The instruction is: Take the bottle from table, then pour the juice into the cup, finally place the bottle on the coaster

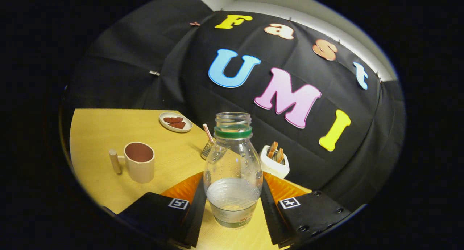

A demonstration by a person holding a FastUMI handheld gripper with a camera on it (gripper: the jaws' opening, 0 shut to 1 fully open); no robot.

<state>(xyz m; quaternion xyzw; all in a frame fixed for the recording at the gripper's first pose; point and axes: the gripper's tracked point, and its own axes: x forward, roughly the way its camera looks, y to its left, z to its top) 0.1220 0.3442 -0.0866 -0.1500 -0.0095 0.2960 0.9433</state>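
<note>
A clear, uncapped bottle (233,159) with a green ring under its mouth stands between my fingers, a little pale liquid in its lower part. My gripper (232,177) is shut on it, one finger pressed against each side of its body. Its base hangs just over the yellow table (98,134). A beige cup (139,162) with a side handle and a reddish-brown inside stands on the table beyond my left finger, well apart from the bottle.
A small white plate (175,122) with dark red pieces sits at the table's far edge by the black cloth wall. Behind the bottle are a wire holder with a striped straw (208,144) and a white box of sticks (275,159).
</note>
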